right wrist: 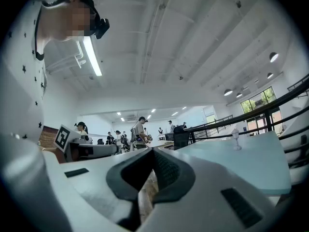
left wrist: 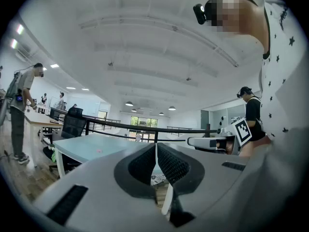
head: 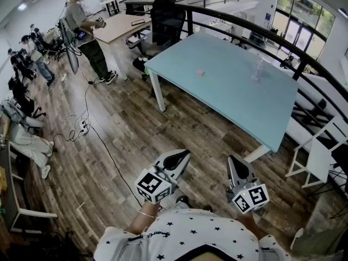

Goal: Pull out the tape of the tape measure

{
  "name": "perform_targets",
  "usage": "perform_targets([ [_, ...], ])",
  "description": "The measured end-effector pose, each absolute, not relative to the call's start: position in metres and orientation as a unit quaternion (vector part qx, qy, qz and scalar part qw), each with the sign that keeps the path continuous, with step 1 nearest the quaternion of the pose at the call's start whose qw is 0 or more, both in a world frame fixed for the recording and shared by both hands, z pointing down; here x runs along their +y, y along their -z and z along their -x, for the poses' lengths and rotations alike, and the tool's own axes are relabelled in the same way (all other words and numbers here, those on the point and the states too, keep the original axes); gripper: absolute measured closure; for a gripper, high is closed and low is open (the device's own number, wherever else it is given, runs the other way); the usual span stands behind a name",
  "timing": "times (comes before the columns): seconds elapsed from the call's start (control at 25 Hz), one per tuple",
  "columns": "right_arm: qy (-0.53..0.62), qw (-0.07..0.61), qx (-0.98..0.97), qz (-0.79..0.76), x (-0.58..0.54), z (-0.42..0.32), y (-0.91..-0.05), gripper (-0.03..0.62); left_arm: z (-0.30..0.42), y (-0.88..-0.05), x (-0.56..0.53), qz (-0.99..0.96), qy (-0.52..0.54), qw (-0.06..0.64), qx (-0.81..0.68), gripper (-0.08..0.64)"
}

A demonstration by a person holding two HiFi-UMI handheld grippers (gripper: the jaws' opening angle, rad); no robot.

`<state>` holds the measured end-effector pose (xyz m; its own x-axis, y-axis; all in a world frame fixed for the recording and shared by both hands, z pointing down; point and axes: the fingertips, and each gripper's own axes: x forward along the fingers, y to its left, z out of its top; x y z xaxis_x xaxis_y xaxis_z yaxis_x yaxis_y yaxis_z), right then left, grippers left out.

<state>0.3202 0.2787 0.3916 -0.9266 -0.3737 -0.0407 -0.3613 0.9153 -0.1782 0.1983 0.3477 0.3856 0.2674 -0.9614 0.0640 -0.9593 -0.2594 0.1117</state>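
A small pink object (head: 200,72) lies on the teal table (head: 234,107), too small to tell whether it is the tape measure. Both grippers are held low in front of the person, over the wooden floor and well short of the table. My left gripper (head: 185,154) points toward the table with its jaws shut and nothing between them, and the left gripper view shows its pads (left wrist: 145,163) meeting. My right gripper (head: 232,160) is likewise shut and empty, its pads (right wrist: 163,166) closed together in the right gripper view.
A clear, bottle-like object (head: 257,69) stands on the table's far side. A black railing (head: 261,34) runs behind the table, with a white chair (head: 315,162) at right. Several people (head: 87,34) and a floor cable (head: 103,145) are at left, and a black office chair (head: 163,23) stands behind the table.
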Motion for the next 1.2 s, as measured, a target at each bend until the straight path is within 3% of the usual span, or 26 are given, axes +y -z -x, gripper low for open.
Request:
perform_targets([
  [1.2, 0.084, 0.023, 0.971, 0.222, 0.292, -0.296, -0.388, 0.594, -0.154, -0.395, 0.368, -0.795, 0.026, 0.078, -0.601, 0.525],
])
